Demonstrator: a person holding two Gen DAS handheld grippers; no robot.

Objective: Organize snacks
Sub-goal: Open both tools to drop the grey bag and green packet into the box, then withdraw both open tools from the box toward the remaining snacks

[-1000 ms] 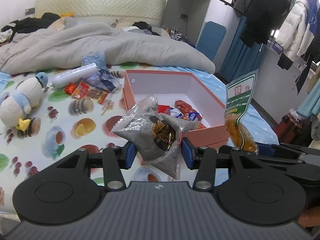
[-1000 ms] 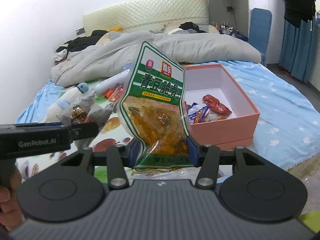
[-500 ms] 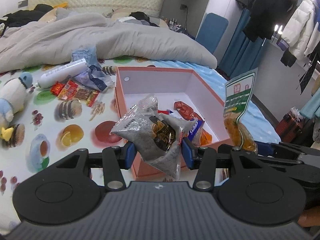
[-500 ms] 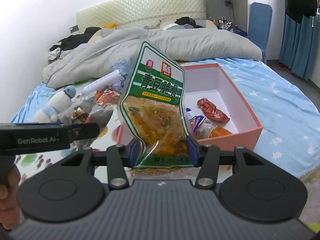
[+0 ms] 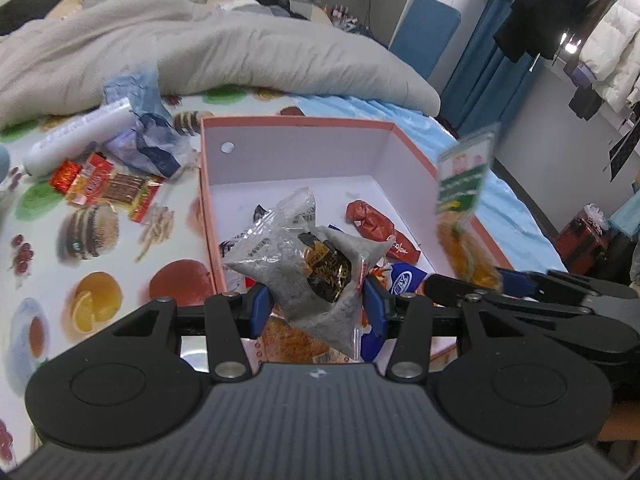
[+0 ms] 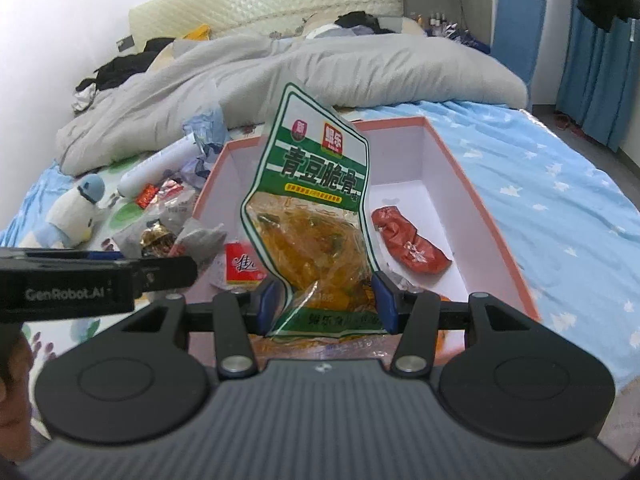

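The left gripper [image 5: 318,307] is hovering level over the near left corner of the pink box [image 5: 296,122], its blue pads [image 5: 260,308] pinching a clear grey snack bag [image 5: 296,268] with a dark gold-printed wrapper inside. The right gripper [image 6: 326,303] is reaching in beside it over the box's near edge, its pads clamping the bottom of a green pouch of yellow pickled snack [image 6: 312,216], which is standing upright and leaning slightly left. In the left wrist view that pouch [image 5: 460,200] is showing blurred above the box's right wall.

Compared with a second ago, both grippers are sitting farther forward: the box, then beyond the bags, is now lying directly beneath them, and its contents are filling more of each view.

Inside the box a red sausage pack [image 6: 408,246] is lying toward the right wall, with blue and orange wrappers near the front edge. Outside the box's left wall, on the fruit-print bedsheet [image 5: 96,296], are lying red snack packets [image 5: 108,186], a white tube [image 5: 80,136] and crumpled blue wrappers [image 5: 148,140]. A plush penguin [image 6: 78,210] is lying at the sheet's left edge, and a grey duvet [image 6: 280,80] is heaped behind.
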